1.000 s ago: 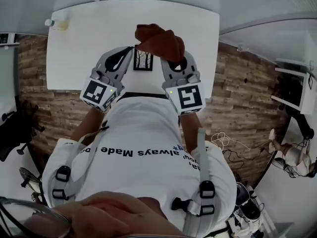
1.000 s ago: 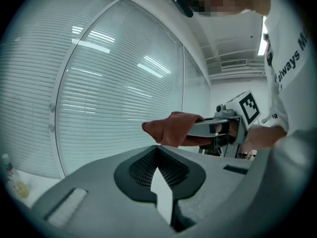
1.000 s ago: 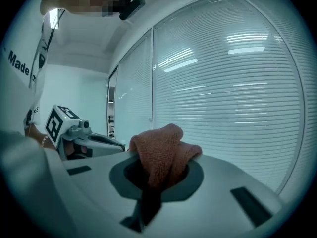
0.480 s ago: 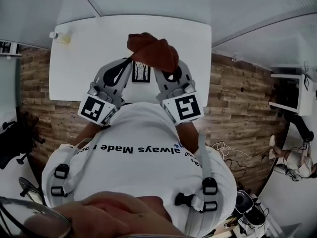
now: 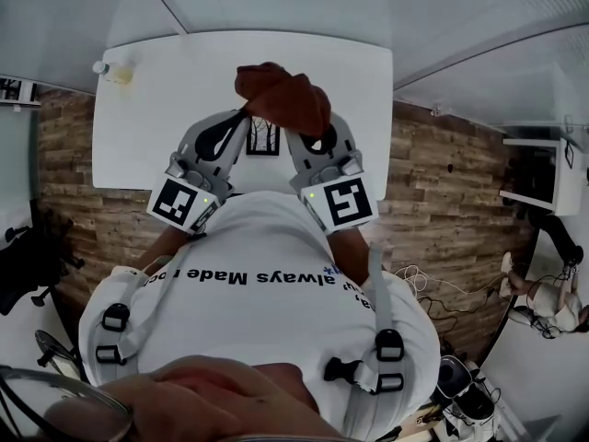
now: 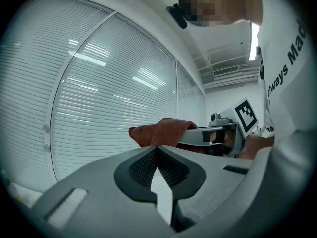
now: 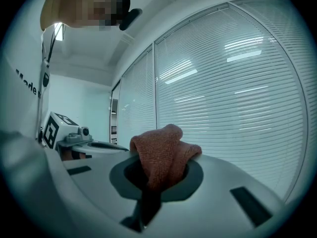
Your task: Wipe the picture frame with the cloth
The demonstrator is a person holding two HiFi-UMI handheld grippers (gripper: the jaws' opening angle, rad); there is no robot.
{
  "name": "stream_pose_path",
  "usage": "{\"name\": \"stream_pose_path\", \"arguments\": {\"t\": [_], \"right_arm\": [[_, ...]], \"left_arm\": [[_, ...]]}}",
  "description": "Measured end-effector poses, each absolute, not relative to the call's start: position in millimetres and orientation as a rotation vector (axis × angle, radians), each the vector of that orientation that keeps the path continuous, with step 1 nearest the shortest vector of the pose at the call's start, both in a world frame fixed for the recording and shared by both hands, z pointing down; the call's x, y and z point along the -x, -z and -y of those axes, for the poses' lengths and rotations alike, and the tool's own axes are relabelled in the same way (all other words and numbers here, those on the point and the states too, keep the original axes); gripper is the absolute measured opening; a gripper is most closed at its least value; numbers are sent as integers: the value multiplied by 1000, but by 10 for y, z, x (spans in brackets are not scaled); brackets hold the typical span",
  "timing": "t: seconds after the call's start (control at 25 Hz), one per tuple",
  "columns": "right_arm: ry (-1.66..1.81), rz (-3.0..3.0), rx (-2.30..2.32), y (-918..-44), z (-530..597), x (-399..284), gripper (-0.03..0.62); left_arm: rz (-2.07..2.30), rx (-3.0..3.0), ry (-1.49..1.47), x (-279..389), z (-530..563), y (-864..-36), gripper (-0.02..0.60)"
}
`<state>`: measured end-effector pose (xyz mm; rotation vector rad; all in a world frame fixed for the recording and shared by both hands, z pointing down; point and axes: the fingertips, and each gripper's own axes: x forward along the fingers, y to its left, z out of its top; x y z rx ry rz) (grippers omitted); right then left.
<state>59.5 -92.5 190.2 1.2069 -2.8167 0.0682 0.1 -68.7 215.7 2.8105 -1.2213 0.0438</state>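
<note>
Cloth [image 5: 281, 95] pinched in right gripper [image 7: 157, 180]; overlaps frame [image 5: 263, 139] top edge.

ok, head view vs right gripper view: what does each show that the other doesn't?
Head view only: the picture frame, the white table with a small bottle at its far left corner, the wood floor. Right gripper view only: window blinds, and the right claw with its jaws shut on the cloth. Both: the reddish cloth, the left claw, the person's white shirt.
</note>
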Motion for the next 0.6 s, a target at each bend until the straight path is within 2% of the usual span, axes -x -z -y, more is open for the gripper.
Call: {"name": "stream_pose_path", "arguments": {"t": [0.6], "right_arm": [[-92,2816,-1199,-1938,945,-608,20]], "left_arm": [[1231,-2809,-12,-30,758,-2166,3]]}}
